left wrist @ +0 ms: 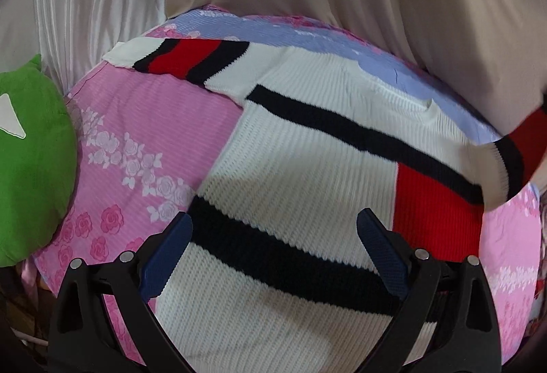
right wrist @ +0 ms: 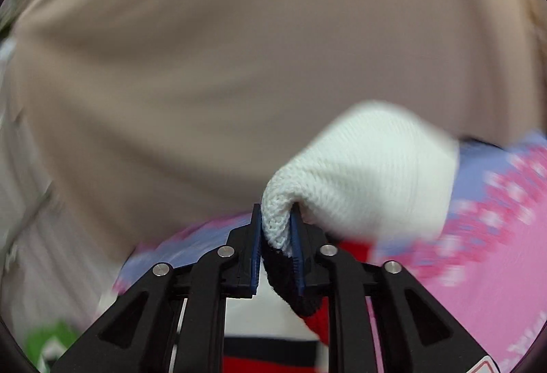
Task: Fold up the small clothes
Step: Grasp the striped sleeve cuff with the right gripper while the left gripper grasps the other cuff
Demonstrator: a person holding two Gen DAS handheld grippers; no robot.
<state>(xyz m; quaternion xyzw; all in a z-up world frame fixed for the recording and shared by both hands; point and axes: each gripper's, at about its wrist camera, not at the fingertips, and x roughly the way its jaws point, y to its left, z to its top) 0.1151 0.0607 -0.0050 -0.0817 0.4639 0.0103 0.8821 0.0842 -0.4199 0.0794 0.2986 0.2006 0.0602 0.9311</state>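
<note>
Sweater (left wrist: 307, 147) on floral sheet (left wrist: 143, 120), green plush (left wrist: 30, 161) beside; right tongs (right wrist: 277, 229) grasping sleeve, left tongs (left wrist: 273, 229) released.

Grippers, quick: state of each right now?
Left gripper: open, above the sweater, holding nothing.
Right gripper: shut on the sweater's sleeve.

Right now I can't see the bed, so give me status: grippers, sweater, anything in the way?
Right gripper shut on sweater cuff. Left gripper open over the hem. Green plush off left, clear.
</note>
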